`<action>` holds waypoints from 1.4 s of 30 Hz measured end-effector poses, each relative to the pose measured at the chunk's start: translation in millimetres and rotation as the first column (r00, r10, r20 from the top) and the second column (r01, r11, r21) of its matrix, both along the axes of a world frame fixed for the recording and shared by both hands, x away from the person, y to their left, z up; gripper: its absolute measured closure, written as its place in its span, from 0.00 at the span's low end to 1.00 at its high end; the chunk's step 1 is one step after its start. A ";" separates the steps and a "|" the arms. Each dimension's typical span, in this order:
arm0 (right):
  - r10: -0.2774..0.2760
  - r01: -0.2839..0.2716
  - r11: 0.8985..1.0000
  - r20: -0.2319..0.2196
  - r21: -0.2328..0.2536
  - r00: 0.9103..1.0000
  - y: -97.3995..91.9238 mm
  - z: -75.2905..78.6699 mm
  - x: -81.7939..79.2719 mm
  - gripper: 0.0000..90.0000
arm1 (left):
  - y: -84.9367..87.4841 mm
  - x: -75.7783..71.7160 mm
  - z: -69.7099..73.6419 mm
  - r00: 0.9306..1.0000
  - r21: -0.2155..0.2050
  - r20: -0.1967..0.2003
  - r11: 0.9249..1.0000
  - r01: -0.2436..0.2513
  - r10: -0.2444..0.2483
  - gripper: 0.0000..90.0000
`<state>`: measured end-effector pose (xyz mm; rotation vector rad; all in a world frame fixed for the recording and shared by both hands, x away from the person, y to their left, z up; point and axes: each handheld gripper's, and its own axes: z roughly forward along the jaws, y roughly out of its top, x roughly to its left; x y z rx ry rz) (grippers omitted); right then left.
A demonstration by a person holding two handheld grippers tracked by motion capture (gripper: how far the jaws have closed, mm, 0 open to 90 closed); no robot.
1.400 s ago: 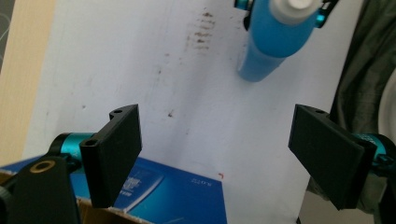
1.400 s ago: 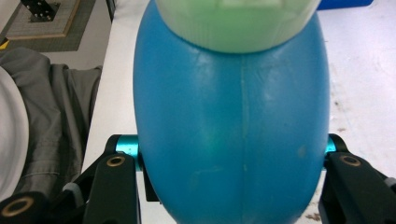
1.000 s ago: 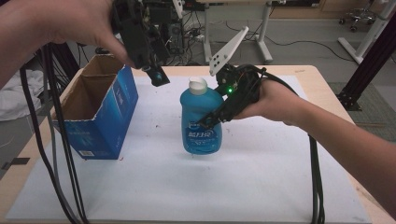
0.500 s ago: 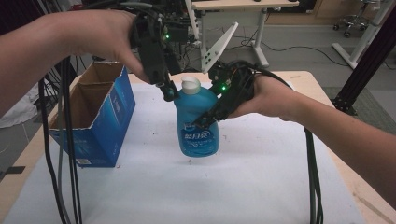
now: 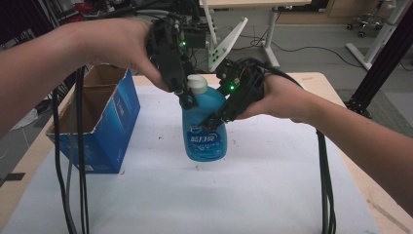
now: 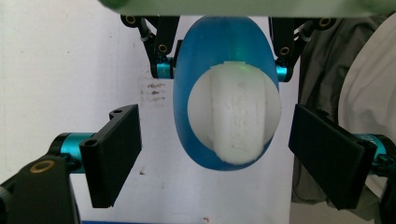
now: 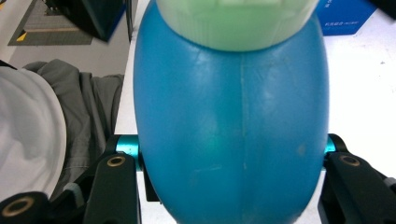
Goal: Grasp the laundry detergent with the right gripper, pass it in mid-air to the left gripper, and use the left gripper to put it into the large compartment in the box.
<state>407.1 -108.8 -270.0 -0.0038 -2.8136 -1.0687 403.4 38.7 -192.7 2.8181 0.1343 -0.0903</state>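
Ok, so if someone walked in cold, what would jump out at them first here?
The blue bottle with its white cap, standing mid-table on the white mat, gripped around its body by the right gripper. Next, the left gripper poised open above the cap, one jaw on either side of it. An open blue box sits at the table's left.

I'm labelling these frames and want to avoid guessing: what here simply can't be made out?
- Label text on the blue bottle: too small and blurred in the high view.
- Inside of the blue cardboard box: its near wall hides the bottom in the high view.
- Contact of the right gripper with the bottle: its body covers the fingers' inner faces in the right gripper view.
- White cap: top cut off by the frame edge there.
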 end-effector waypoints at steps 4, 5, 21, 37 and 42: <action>0.005 -0.005 1.000 -0.002 0.000 1.000 -1.0 0.6 0.3 0.50 | -2.0 0.7 -5.0 1.000 -0.017 -0.021 1.000 -0.008 0.008 0.19; 0.001 -0.001 1.000 0.001 -0.001 1.000 -1.4 0.8 0.1 0.50 | -2.3 0.9 -5.8 1.000 -0.019 -0.022 1.000 -0.015 0.014 0.19; 0.014 -0.014 1.000 0.003 0.011 1.000 -1.6 1.3 -0.3 0.50 | -6.5 -0.3 -11.1 0.999 -0.021 -0.029 1.000 -0.017 0.016 0.23; 0.017 -0.017 1.000 0.013 0.016 1.000 -1.3 1.6 -0.7 0.50 | -5.8 -2.0 -12.4 1.000 -0.027 -0.008 0.999 -0.027 0.027 0.29; -0.003 0.003 1.000 -0.009 -0.001 1.000 -2.2 2.9 -2.4 0.50 | -4.8 -2.6 -11.9 1.000 -0.026 -0.009 0.999 -0.029 0.029 0.31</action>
